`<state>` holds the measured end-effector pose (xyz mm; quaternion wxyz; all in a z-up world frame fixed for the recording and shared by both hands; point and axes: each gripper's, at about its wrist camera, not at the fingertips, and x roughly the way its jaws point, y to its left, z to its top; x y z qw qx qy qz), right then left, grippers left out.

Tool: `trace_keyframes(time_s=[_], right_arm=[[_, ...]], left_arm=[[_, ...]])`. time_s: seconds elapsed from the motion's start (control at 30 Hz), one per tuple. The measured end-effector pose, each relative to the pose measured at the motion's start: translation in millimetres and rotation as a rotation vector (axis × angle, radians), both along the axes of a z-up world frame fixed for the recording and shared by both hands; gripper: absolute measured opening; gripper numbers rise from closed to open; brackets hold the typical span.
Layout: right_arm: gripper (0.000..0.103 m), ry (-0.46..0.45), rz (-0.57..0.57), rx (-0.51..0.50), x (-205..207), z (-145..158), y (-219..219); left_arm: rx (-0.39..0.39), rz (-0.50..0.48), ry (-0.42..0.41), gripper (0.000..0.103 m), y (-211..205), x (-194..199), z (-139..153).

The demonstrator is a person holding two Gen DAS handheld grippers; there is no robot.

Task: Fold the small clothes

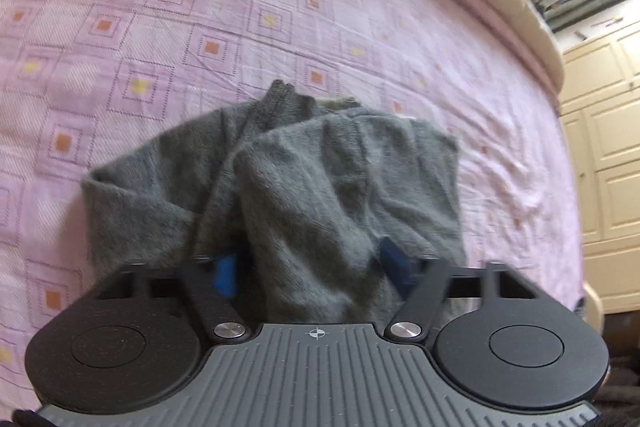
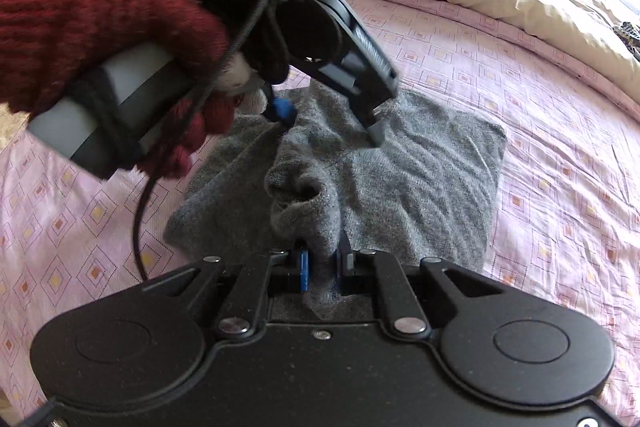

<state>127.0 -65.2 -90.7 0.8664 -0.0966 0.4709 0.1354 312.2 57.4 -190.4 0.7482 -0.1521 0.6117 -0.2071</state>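
With the right gripper pinching the fuzzy grey knitted garment and the left gripper wide open around it, draw the fold over evenly on the pink patterned bedspread.

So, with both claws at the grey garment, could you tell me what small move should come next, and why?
Probably carry the right claw, shut on a bunched ridge of the grey knit garment, forward and lay that fold flat. The left claw looks open around the opposite edge, and the middle is still humped on the pink bedspread.
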Motion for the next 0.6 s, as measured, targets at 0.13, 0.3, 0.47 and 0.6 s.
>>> trace_keyframes(time_s=[0.13,0.3,0.47,0.6], right_arm=[[0.018,-0.006,0.002,-0.001,-3,5,2],[0.018,-0.043,0.032,0.038,-9,26,13],[0.018,0.007,0.099,0.057,3,8,46],[0.03,0.088,0.129,0.045,17,-22,68]], left_arm=[[0.002,0.002,-0.051,0.01,3,-1,8],[-0.028,-0.03,-0.162,0.009,17,-10,47],[0.052,-0.065,-0.195,0.009,46,-10,46],[0.129,-0.018,-0.143,0.011,72,-1,13]])
